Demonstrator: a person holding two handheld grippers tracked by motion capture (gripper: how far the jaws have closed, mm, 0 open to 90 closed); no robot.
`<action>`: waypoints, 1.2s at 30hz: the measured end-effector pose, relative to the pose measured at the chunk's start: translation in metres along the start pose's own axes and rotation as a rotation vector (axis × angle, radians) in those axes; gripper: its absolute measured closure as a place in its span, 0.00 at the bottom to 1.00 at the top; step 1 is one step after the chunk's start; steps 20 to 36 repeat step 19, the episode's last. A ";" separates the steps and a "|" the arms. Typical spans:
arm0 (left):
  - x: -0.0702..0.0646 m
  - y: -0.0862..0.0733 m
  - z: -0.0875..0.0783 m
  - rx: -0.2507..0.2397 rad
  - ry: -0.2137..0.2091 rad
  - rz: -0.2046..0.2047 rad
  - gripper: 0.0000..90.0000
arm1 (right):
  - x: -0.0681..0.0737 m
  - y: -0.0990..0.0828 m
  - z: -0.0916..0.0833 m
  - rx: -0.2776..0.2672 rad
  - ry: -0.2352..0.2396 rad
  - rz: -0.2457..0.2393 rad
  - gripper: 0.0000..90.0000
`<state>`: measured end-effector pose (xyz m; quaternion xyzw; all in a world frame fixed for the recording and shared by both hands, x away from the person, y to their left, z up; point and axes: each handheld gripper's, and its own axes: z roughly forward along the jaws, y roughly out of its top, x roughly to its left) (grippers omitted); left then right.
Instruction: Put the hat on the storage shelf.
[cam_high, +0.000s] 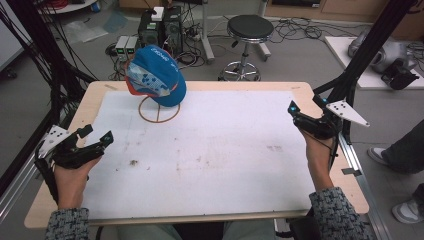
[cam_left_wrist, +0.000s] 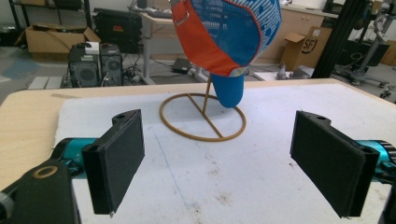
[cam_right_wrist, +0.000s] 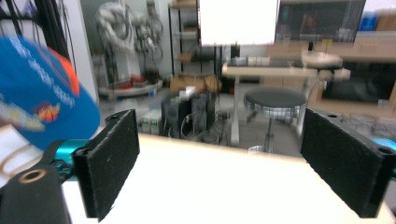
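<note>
While a blue cap (cam_high: 156, 75) sits on its wire stand (cam_high: 158, 114) near the table's (cam_high: 200, 86) far left corner, both tools are released. The left gripper (cam_high: 95, 134) hovers at the left edge and the right gripper (cam_high: 306, 108) at the right edge, jaws spread on nothing.

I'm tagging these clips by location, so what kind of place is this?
Probably a lab or workshop: computer towers and loose cables sit on the floor behind the table, with a stool and cardboard boxes nearby.
</note>
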<state>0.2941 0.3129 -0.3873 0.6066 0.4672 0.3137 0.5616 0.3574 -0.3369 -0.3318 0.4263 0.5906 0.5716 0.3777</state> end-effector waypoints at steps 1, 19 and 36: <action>0.000 -0.001 0.001 0.004 -0.001 0.003 0.20 | 0.000 -0.005 -0.002 -0.020 0.000 -0.001 0.13; 0.003 -0.006 0.003 0.033 0.009 -0.002 0.20 | 0.003 -0.043 -0.013 -0.013 0.029 0.042 0.13; 0.003 -0.006 0.003 0.033 0.009 -0.002 0.20 | 0.003 -0.043 -0.013 -0.013 0.029 0.042 0.13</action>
